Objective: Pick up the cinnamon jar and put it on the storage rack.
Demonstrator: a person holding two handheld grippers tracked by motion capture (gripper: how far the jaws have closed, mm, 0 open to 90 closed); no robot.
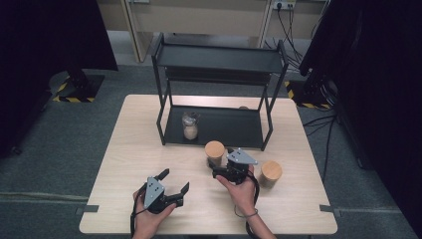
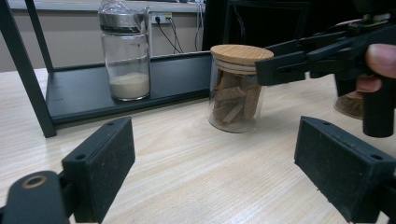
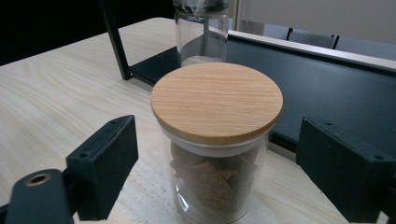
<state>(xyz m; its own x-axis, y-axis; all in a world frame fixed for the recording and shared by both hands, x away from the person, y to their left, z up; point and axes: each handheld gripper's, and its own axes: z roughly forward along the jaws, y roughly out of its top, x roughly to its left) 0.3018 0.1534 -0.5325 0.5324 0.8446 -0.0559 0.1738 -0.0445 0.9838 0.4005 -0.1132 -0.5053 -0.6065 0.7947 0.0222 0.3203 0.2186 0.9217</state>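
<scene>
A glass jar with a round wooden lid [image 1: 215, 151] [image 2: 236, 93] [image 3: 217, 100], filled with brown pieces, stands upright on the table just in front of the black rack. My right gripper [image 1: 218, 167] [image 2: 262, 65] [image 3: 217, 158] straddles it at lid height. One jaw stands on each side, with a small gap between each pad and the glass. My left gripper [image 1: 175, 180] [image 2: 215, 168] is open near the table's front, low over the wood, pointing at that jar with nothing between its jaws.
The black two-tier rack [image 1: 219, 59] stands at the back; its lower shelf [image 2: 177, 74] [image 3: 327, 88] holds a clear jar of pale powder [image 1: 190, 125] [image 2: 126, 60] [image 3: 201, 32]. A second wooden-lidded jar [image 1: 271, 173] [image 2: 348, 102] stands right of my right hand.
</scene>
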